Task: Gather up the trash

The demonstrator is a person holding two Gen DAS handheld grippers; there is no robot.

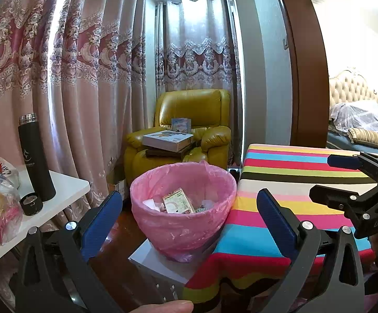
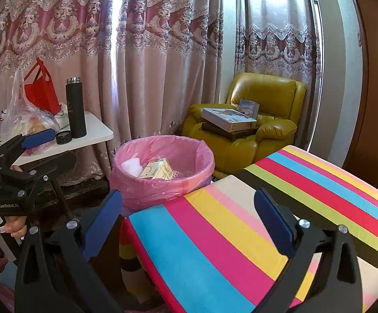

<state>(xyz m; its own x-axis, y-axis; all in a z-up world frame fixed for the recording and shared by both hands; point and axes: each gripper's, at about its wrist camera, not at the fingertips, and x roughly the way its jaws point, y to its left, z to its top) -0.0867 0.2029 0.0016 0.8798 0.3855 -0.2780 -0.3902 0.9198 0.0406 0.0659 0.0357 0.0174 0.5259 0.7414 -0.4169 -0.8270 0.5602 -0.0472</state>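
Note:
A bin lined with a pink bag stands on a white box beside the striped table; it also shows in the right wrist view. Inside lie a yellow-green carton and white crumpled scraps. My left gripper is open and empty, held in front of the bin. My right gripper is open and empty above the striped table. Each gripper shows in the other's view, the right and the left.
A white side table at the left holds a black flask, its cap, a plastic bag of items and a red bag. A yellow armchair with boxes stands behind the bin. Curtains hang behind.

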